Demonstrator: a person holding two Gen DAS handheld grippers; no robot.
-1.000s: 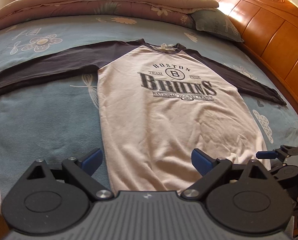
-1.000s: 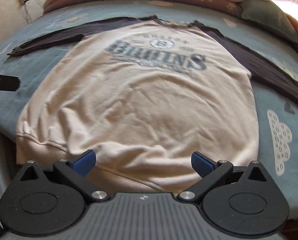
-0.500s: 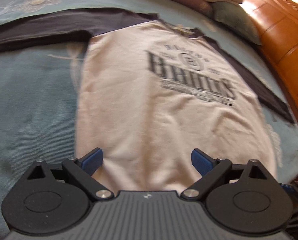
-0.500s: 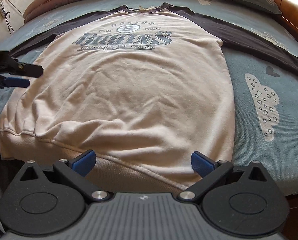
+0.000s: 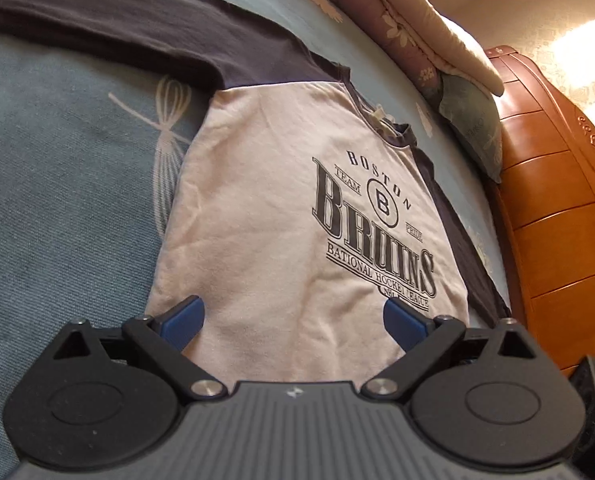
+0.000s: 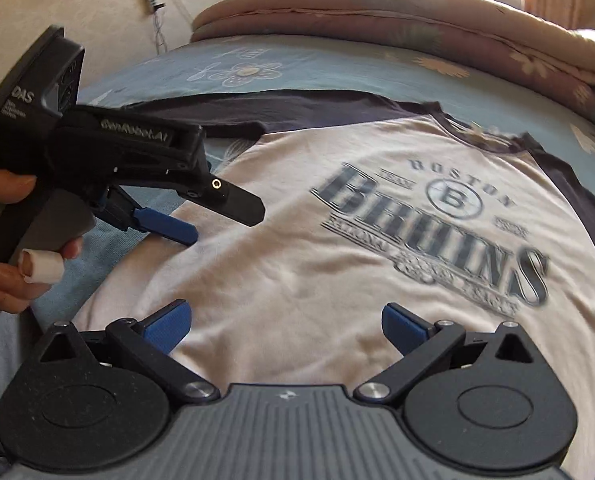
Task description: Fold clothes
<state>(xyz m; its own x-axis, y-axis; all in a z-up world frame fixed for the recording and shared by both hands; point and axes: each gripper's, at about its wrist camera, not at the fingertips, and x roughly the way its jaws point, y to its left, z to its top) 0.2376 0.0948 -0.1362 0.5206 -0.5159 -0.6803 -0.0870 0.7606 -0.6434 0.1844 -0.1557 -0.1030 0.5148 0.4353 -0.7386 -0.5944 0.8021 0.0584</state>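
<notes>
The shirt (image 5: 289, 216) lies flat and face up on the bed (image 5: 57, 208), print showing, both dark sleeves spread out sideways, so nothing on it is folded as it lies. Its long axis runs from the hem by the grippers up to the collar at about 12 o'clock. The left gripper (image 5: 293, 316) hangs over the shirt's left side, jaws wide apart and empty, with the left sleeve (image 5: 129, 28) stretching off towards 10 o'clock. The right gripper (image 6: 283, 322) hangs over the lower middle, jaws also wide and empty, the print lying towards 1 o'clock. From the right view the left gripper (image 6: 177, 232) sits at 9 o'clock near the shirt's left edge, so it is the nearer one to that edge and sleeve.
</notes>
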